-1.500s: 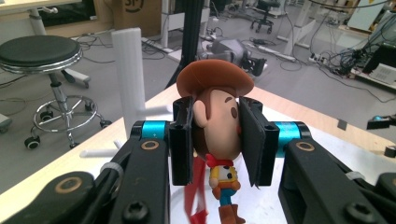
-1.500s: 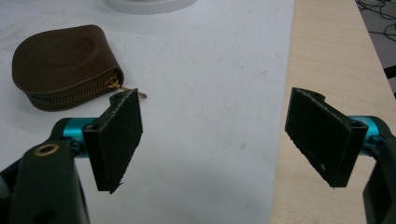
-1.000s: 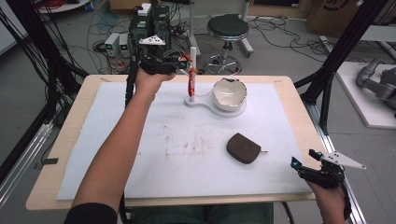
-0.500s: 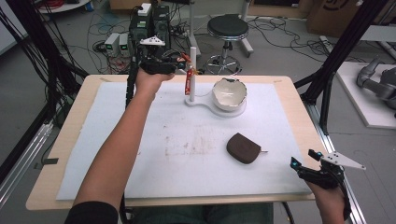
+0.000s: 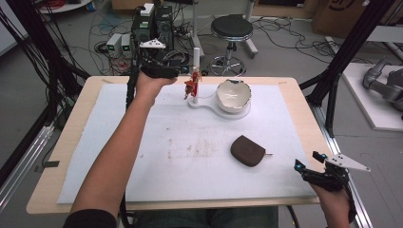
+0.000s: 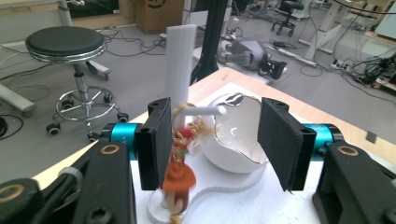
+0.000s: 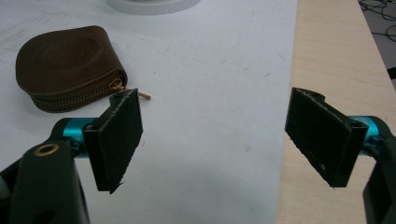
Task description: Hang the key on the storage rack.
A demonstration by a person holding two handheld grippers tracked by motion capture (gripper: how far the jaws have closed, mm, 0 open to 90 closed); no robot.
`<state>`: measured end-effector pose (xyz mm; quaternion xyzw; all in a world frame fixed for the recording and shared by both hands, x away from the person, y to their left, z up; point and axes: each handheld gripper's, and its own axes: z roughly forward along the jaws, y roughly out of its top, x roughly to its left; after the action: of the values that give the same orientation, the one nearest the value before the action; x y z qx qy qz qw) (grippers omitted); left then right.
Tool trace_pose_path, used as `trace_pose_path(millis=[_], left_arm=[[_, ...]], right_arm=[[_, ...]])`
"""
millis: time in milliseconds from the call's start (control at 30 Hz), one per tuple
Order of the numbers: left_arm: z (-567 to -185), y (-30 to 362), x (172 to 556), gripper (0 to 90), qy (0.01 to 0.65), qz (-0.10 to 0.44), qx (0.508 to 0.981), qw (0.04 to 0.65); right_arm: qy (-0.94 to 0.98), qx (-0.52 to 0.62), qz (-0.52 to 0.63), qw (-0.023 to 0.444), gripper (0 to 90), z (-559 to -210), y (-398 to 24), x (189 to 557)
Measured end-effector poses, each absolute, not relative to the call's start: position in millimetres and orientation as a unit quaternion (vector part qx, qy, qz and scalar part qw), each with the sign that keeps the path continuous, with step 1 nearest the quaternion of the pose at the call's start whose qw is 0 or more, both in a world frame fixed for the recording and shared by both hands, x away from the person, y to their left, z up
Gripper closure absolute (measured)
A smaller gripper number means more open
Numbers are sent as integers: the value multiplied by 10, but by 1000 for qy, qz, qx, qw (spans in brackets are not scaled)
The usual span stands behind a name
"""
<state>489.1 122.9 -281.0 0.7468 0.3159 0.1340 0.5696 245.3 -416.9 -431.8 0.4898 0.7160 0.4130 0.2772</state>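
Since the earlier frames my left tongs (image 5: 184, 72) have just been opening: they were clamped on the little red-and-brown charm (image 5: 191, 86) and now the jaws stand apart, with the charm between them, lying against one pad (image 6: 156, 140) and well clear of the other. In the left gripper view the charm (image 6: 180, 172) hangs from the short white peg (image 6: 205, 110) that sticks out of the tall white post (image 6: 180, 65), and it is a bit blurred. The post rises from a flat white base (image 5: 209, 105) at the far side of the table, and on the same base sits the white bowl with the jagged rim (image 5: 233, 95), just beside the charm. My left hand (image 5: 149, 85) is beside the stand at the far edge of the white mat (image 5: 142, 156). My right tongs (image 5: 311, 164) are at the near right corner of the wooden table (image 5: 304, 114), jaws spread wide with nothing between them; through them I see the edge where mat meets bare wood. The brown zip pouch (image 5: 247, 150) lies on the mat near the right tongs but apart from them, its zip pull (image 7: 142, 95) pointing toward one pad in the right gripper view.
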Motion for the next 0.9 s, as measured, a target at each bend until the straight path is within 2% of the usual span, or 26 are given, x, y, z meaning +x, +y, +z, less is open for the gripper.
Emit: trace_pose_path(millis=[267, 900], left_arm=[[-2938, 1355, 4716, 358, 311, 121, 755, 565], [-3419, 1605, 4170, 251, 283, 103, 771, 560]], right_arm=[[717, 486, 416, 277, 192, -4307, -4145, 2482], [730, 461, 428, 267, 192, -4288, -3940, 2695]])
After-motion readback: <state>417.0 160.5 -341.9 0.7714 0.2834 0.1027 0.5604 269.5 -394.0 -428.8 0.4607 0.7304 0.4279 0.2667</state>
